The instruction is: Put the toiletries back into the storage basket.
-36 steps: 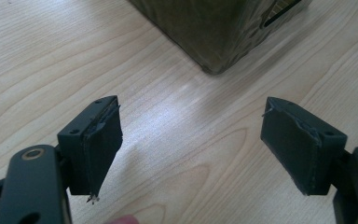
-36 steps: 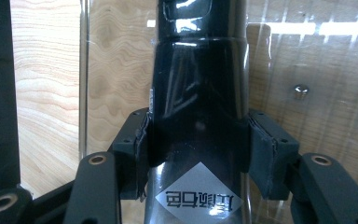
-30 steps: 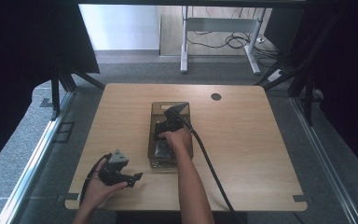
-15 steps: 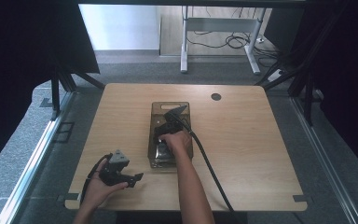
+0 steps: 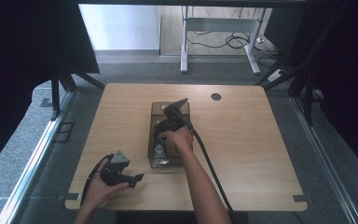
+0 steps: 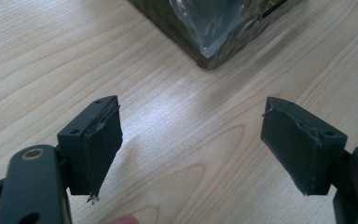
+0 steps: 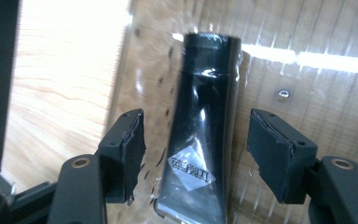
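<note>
High view looks down on my table (image 5: pixel 242 154) from above; each gripper camera sits close — both sharing the clear tray (image 5: pixel 154 135) (image 6: pixel 223 51) (image 7: pixel 135 56).

Wooden table (image 5: pixel 242 140) on grey carpet (image 5: pixel 135 70), dark curtains (image 5: pixel 23 56).

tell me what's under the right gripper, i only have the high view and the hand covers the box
Observer: A black tube wrapped in clear film lies in the clear box, lengthwise between the right gripper's jaws.
Operator: is it gripping it
Observer: No. The jaws have just been opening, and both pads stand clear of the tube's sides.
Operator: any marking on it
Observer: A white diamond label sits near the tube's closer end; its print is too blurred to read.
Operator: and the left one
Observer: The left gripper is open over bare wooden table, facing a corner of the box.
</note>
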A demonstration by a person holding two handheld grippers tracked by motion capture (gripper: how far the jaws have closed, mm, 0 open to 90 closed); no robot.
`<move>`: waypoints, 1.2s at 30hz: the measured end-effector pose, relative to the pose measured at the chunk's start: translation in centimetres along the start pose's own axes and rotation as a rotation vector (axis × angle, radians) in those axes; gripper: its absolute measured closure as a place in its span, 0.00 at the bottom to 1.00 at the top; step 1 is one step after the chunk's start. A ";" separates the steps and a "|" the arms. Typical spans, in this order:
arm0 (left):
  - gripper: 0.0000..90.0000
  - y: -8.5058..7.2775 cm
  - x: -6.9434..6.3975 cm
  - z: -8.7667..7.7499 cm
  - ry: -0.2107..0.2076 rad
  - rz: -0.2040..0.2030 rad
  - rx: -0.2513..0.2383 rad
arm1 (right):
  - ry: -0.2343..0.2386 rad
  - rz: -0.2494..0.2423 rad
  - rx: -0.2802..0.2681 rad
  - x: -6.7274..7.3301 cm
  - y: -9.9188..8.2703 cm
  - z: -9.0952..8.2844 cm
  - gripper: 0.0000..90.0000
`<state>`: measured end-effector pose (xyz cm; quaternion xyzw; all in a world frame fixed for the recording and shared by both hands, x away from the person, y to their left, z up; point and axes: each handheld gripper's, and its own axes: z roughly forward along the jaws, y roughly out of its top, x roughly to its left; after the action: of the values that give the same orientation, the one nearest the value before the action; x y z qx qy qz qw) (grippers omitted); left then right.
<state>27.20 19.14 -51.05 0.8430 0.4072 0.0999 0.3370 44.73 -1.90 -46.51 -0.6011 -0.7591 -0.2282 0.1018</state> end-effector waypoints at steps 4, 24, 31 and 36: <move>0.23 0.0 0.0 -0.1 0.004 0.000 -0.005 | 0.006 -0.085 -0.039 0.1 -0.3 -1.8 0.41; 0.23 0.1 -0.2 0.0 0.038 0.011 -0.008 | 0.065 -0.404 -0.235 -6.6 -7.6 -9.4 0.47; 0.23 -0.1 -0.1 0.1 0.052 0.008 0.002 | 0.089 -0.417 -0.343 -10.6 -10.8 -11.7 0.48; 0.23 0.0 -0.2 0.1 0.066 0.012 0.007 | 0.036 -0.428 -0.406 -13.8 -13.2 -12.5 0.49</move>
<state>27.06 18.94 -51.11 0.8428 0.4135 0.1282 0.3197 34.08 -21.99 -44.41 -0.4312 -0.8055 -0.4025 -0.0574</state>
